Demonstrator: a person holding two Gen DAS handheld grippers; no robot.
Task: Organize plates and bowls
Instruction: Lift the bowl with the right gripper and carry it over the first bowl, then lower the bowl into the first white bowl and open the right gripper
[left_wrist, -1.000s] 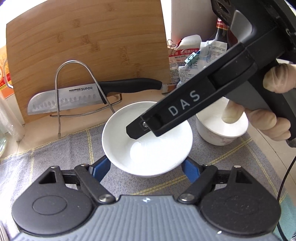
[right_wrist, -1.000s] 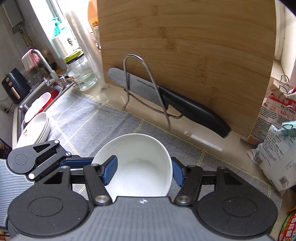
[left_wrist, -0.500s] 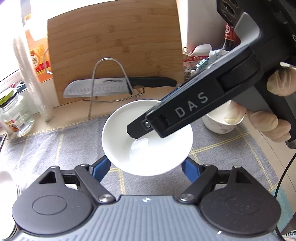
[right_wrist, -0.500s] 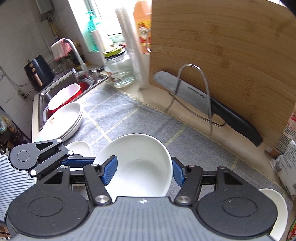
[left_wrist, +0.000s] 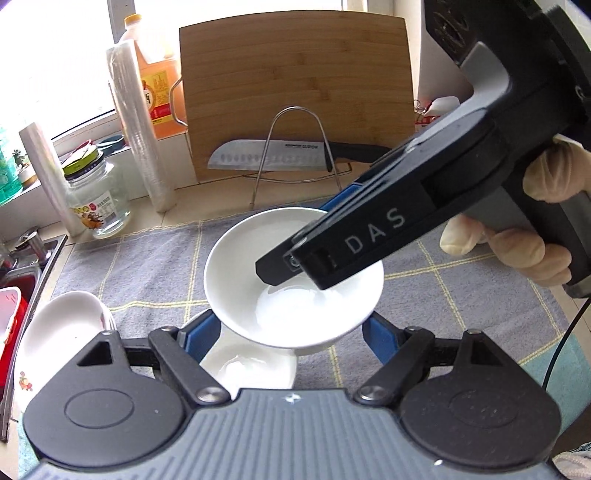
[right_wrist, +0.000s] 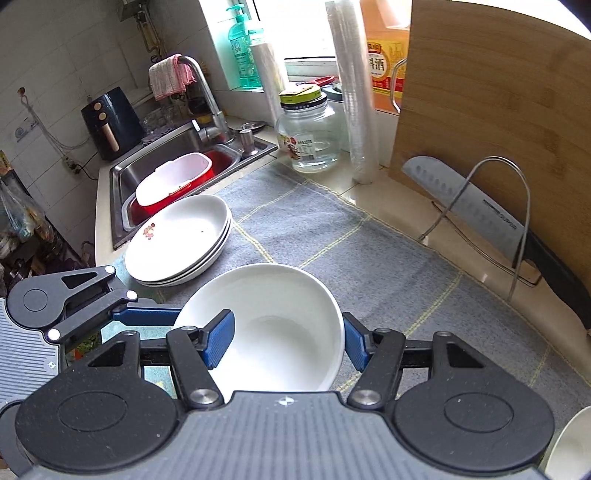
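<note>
White bowl (right_wrist: 273, 328) held above the grey mat (right_wrist: 369, 258), both grippers clamped on it, right gripper (right_wrist: 288, 341) pinching its rim (one pad inside), left gripper (left_wrist: 291, 334) gripping its sides, plate stack (right_wrist: 177, 240) nearby beside the sink (right_wrist: 155, 162).

Both wrist cameras look steeply down, close over the white bowl (left_wrist: 291, 295) (their shared sight) and grey mat (right_wrist: 369, 258).

The stacked plates (right_wrist: 177, 240) sit on the mat (right_wrist: 332, 229) beside the sink (right_wrist: 155, 162), left of the bowl (right_wrist: 273, 325).
</note>
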